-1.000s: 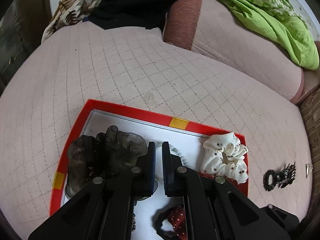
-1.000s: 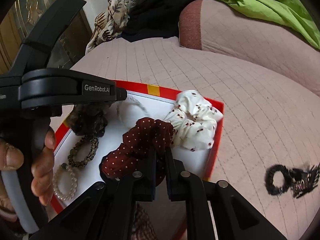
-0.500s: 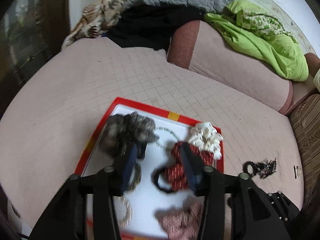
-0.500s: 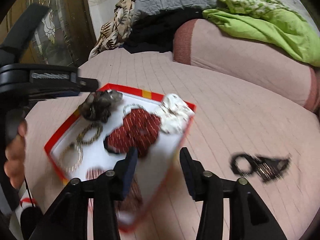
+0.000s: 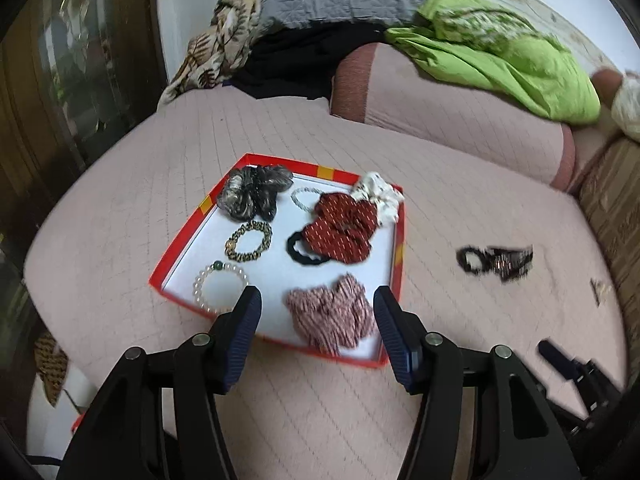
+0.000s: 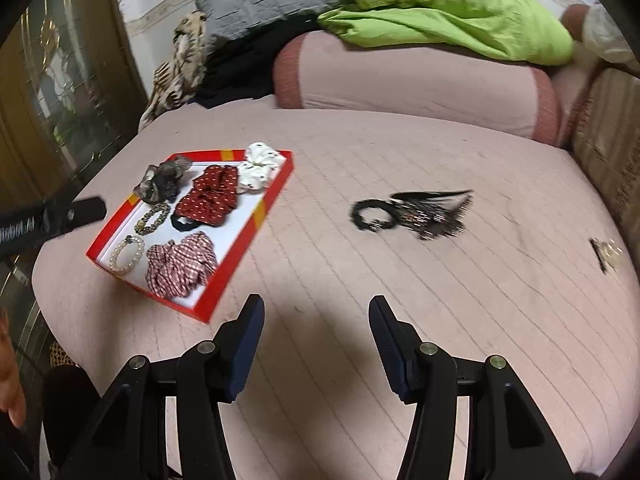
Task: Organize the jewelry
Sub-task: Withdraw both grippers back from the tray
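A red-rimmed white tray (image 5: 182, 238) (image 6: 256, 216) lies on the pink quilted bed. It holds a dark red dotted scrunchie (image 5: 344, 226) (image 6: 212, 196), a white scrunchie (image 5: 378, 194), a grey scrunchie (image 5: 252, 192), a pink checked scrunchie (image 5: 332, 316) (image 6: 180, 266), a black hair tie and several bracelets. A black hair tie with a beaded clip (image 5: 496, 260) (image 6: 412, 212) lies on the quilt right of the tray. My left gripper (image 5: 318, 320) is open and empty above the tray's near edge. My right gripper (image 6: 316, 330) is open and empty over bare quilt.
A small gold clip (image 6: 606, 252) lies at the far right of the quilt. A pink bolster (image 6: 412, 80) with green cloth (image 6: 452, 12) on it lines the back. A wooden door (image 6: 48, 92) stands at the left.
My right gripper opened and let the dark red scrunchie go into the tray. My left gripper opened too. Both pulled back and up from the tray; the right swung rightward.
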Motion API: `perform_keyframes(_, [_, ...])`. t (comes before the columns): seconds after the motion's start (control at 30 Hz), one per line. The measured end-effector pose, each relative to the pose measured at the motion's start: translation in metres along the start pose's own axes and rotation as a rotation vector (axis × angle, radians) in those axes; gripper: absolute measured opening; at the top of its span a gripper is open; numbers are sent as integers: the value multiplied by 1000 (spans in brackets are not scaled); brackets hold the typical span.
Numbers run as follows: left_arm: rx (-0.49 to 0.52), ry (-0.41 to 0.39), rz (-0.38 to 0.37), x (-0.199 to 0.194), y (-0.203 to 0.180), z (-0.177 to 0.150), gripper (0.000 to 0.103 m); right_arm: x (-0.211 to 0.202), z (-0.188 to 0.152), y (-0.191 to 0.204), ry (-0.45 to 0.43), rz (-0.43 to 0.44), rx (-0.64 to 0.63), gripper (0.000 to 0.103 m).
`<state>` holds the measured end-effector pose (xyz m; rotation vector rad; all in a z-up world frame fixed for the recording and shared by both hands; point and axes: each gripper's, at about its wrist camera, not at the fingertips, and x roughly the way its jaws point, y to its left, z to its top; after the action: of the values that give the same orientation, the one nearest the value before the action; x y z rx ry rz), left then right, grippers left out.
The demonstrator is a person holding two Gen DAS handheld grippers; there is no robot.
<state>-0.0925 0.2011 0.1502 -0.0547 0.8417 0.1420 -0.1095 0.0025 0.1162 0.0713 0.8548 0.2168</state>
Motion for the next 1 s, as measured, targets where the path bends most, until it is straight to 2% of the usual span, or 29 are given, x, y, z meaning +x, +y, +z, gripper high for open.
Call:
perform_keyframes(0.1, [33, -9, 25, -9, -8, -13, 58, -12, -8, -10, -11, -21, 27, 59])
perform_keyframes(0.5, [99, -18, -52, -39, -37, -33, 58, -40, -24, -37, -33, -71, 112, 59])
perform_keyframes(0.77, [144, -21, -43, -42, -52, -40, 58, -40, -26, -37, -20, -87, 120, 59])
perform_keyframes(1.0, [138, -5, -31, -36, -50, -41, 58, -33, -27, -35, -2, -104, 113, 59])
